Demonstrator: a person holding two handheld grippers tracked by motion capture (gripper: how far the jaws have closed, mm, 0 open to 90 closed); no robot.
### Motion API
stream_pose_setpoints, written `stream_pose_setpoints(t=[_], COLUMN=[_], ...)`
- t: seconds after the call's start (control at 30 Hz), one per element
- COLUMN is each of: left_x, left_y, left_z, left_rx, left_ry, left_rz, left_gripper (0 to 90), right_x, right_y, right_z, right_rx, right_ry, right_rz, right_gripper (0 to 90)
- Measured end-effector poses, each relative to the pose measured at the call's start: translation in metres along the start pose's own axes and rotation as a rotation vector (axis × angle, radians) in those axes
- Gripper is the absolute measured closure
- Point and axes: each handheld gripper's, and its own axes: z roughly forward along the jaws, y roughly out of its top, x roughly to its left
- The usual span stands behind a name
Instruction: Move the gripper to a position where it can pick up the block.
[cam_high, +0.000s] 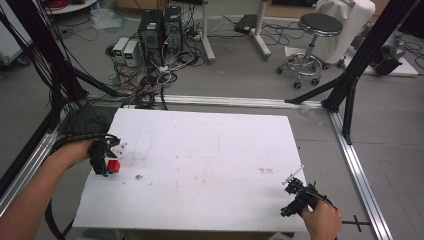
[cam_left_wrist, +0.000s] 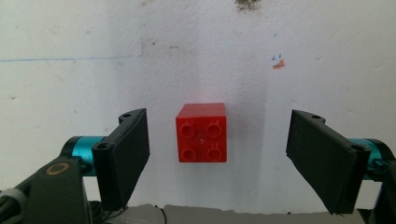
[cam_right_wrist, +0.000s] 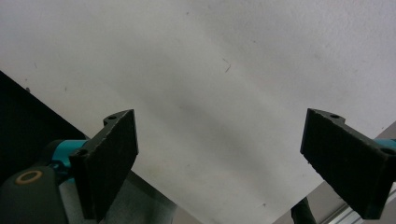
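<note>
A red four-stud brick (cam_left_wrist: 201, 133) lies on the white table (cam_high: 210, 150) at about nine o'clock, near its left edge. The left gripper view shows it studs up, centred between the left gripper (cam_left_wrist: 217, 156)'s wide-open jaws and touching neither; the high view shows only a red patch (cam_high: 114, 166) at that gripper (cam_high: 107, 157). At about four o'clock, by the near right corner, the right gripper (cam_high: 295, 192) has its jaws spread wide over bare tabletop (cam_right_wrist: 219, 158), holding nothing.
</note>
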Motion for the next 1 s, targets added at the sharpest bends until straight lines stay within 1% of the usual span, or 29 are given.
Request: stream_pose_setpoints(t=[0.03, 0.07, 0.1, 0.13, 0.27, 0.33, 0.43, 0.47, 0.57, 0.6, 0.7, 0.73, 0.8, 1.0], left_x=[0.000, 0.002, 0.002, 0.004, 0.007, 0.007, 0.008, 0.009, 0.009, 0.010, 0.011, 0.011, 0.011, 0.011], left_y=[0.000, 0.000, 0.000, 0.000, -0.001, -0.003, -0.004, -0.005, -0.005, -0.006, -0.008, -0.009, -0.011, -0.015], left_z=[0.000, 0.002, 0.002, 0.005, 0.010, 0.013, 0.016, 0.018, 0.022, 0.025, 0.028, 0.030, 0.033, 0.036], left_rx=[0.000, 0.004, 0.004, 0.007, 0.018, 0.023, 0.026, 0.032, 0.043, 0.039, 0.038, 0.044, 0.041, 0.048], left_ry=[0.000, -0.012, -0.012, -0.022, -0.036, -0.035, -0.041, -0.052, -0.047, -0.054, -0.055, -0.059, -0.059, -0.066], left_rz=[0.000, 0.001, 0.001, 0.007, 0.021, 0.024, 0.019, 0.019, 0.024, 0.018, 0.017, 0.007, 0.004, -0.005], left_gripper=[21.7, 21.7, 21.7, 21.7, 21.8, 21.7, 21.7, 21.7, 21.9, 21.8, 21.8, 21.8, 21.9, 21.9], right_x=[0.000, 0.000, 0.000, -0.001, -0.001, -0.001, 0.000, 0.000, 0.000, 0.000, 0.000, 0.000, 0.000, 0.000], right_y=[0.000, 0.000, -0.001, -0.001, -0.001, 0.000, 0.000, 0.000, 0.000, 0.000, 0.000, 0.000, -0.001, 0.001], right_z=[0.000, 0.000, 0.001, 0.001, 0.002, 0.002, 0.003, 0.003, 0.005, 0.005, 0.004, 0.004, 0.005, 0.006], right_rx=[0.001, 0.003, 0.001, 0.002, 0.005, 0.005, 0.005, 0.008, 0.007, 0.006, 0.006, 0.006, 0.009, 0.019], right_ry=[0.000, 0.000, 0.001, 0.002, 0.003, 0.003, 0.006, 0.007, 0.009, 0.008, 0.007, 0.007, 0.008, 0.008], right_rz=[0.001, 0.001, 0.001, 0.001, -0.001, 0.000, -0.007, -0.009, -0.010, -0.011, -0.003, -0.003, -0.007, -0.009], right_gripper=[10.5, 10.5, 10.5, 10.5, 10.5, 10.5, 10.5, 10.5, 10.5, 10.5, 10.5, 10.5, 10.5, 10.5])
